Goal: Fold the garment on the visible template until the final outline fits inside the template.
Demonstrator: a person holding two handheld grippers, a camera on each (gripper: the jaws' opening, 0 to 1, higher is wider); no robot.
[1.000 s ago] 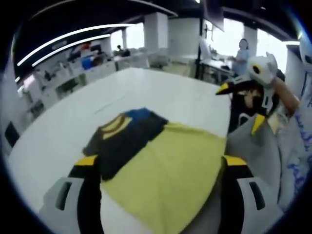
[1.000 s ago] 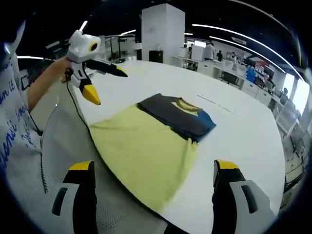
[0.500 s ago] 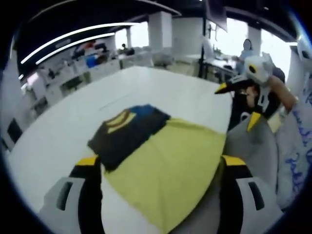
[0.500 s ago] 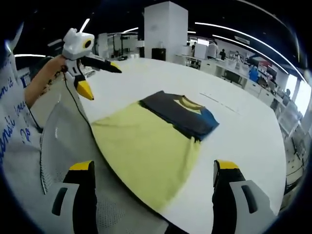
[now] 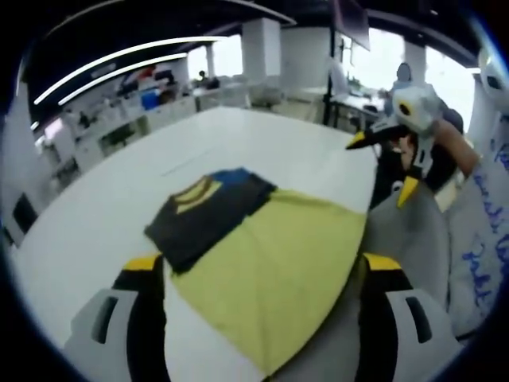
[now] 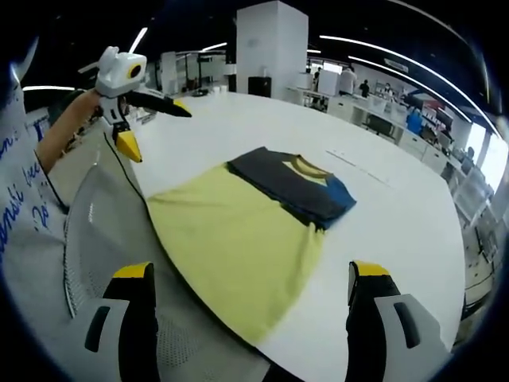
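We hold both claws raised above the near edge of the white table [image 6: 413,215], each spread wide and grasping nothing: left claw [image 6: 151,127], right claw [image 5: 382,167]. The folded dark garment [image 5: 203,219] lies on the yellow template [image 5: 278,270], well ahead of both claws.

The garment [image 6: 290,188] is dark charcoal, with a yellow collar band and a blue patch at its far right side. It lies on a plain pale yellow template [image 6: 238,243]. The table [image 6: 398,215] is plain white. The left gripper [image 6: 149,123] has a white body, black jaws and yellow tips. The person's sleeve [image 6: 20,199] is white with blue lettering.
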